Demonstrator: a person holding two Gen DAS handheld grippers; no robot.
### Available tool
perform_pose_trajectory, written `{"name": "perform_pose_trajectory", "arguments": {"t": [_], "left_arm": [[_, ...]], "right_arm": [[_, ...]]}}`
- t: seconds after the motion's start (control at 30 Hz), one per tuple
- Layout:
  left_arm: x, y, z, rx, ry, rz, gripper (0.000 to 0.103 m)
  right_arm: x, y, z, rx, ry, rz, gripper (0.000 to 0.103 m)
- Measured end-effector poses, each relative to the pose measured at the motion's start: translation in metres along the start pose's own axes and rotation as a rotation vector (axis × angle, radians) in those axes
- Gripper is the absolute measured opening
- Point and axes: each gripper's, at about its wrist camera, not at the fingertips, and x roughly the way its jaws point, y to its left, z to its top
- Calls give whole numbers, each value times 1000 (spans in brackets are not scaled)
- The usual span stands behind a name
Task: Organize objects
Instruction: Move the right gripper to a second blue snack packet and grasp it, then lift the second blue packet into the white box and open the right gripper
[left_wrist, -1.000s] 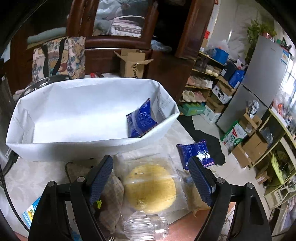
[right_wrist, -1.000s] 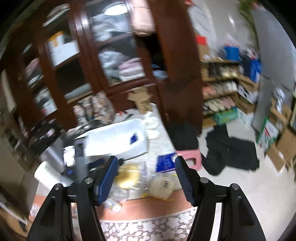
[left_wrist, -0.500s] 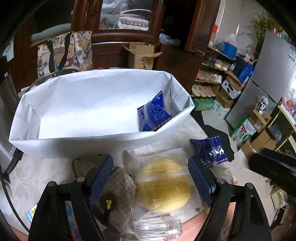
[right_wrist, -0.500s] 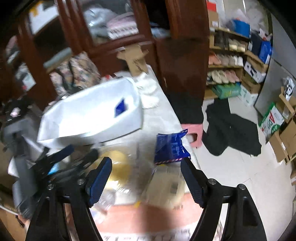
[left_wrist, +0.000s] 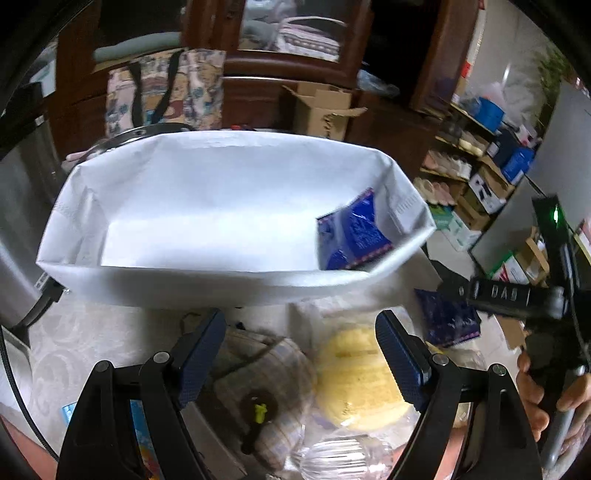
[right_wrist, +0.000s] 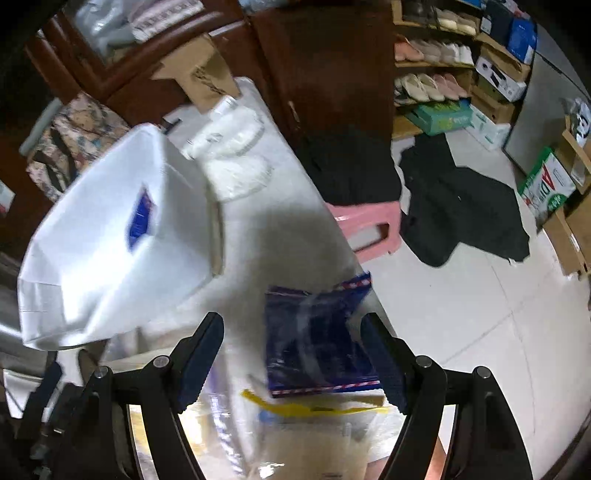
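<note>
The dark-blue foil snack packet (right_wrist: 314, 332) lies flat between the right gripper (right_wrist: 291, 354)'s spread, empty jaws, nearer than the left.

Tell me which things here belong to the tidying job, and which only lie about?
Job:
white bin
blue packet inside it
blue packet on the table
wrapped yellow bun
plaid pouch

Lying about:
cardboard box
pink stool
shoe rack

The blue packet (left_wrist: 354, 236) in the white bin (left_wrist: 207, 284) is half hidden behind the near wall. Motion blur makes the print unreadable on the second blue packet (right_wrist: 317, 339). The bottom edge crops the clear ribbed jar (left_wrist: 343, 459).
</note>
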Motion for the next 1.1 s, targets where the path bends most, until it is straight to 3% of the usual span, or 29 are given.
{"name": "perform_pose_trajectory", "arguments": {"t": [0.1,0.23,0.33,0.5,0.63,0.77,0.97,1.1], "left_arm": [[0,1,0,-2,-1,8,83],[0,-2,1,-1,-8,4,83],[-1,-5,1,4,-17,-4,83],[-1,-9,0,8,-29,-8,83],[-1,-6,1,-3,-41,5,83],[-1,-1,2,-31,-49,2,83],[-5,1,1,-46,-69,-4,83],[-3,2,2,-52,-66,2,83]], "right_arm": [[8,-1,-4,-20,19,-28,74],[17,-3,-4,-18,44,20,73],[27,-1,-7,-23,86,46,63],[24,12,-12,-68,43,58,46],[6,19,-15,-79,-62,69,42],[-28,21,-19,-91,-203,185,35],[-69,22,-22,-114,-390,307,35],[-70,31,-24,-142,-395,317,35]]}}
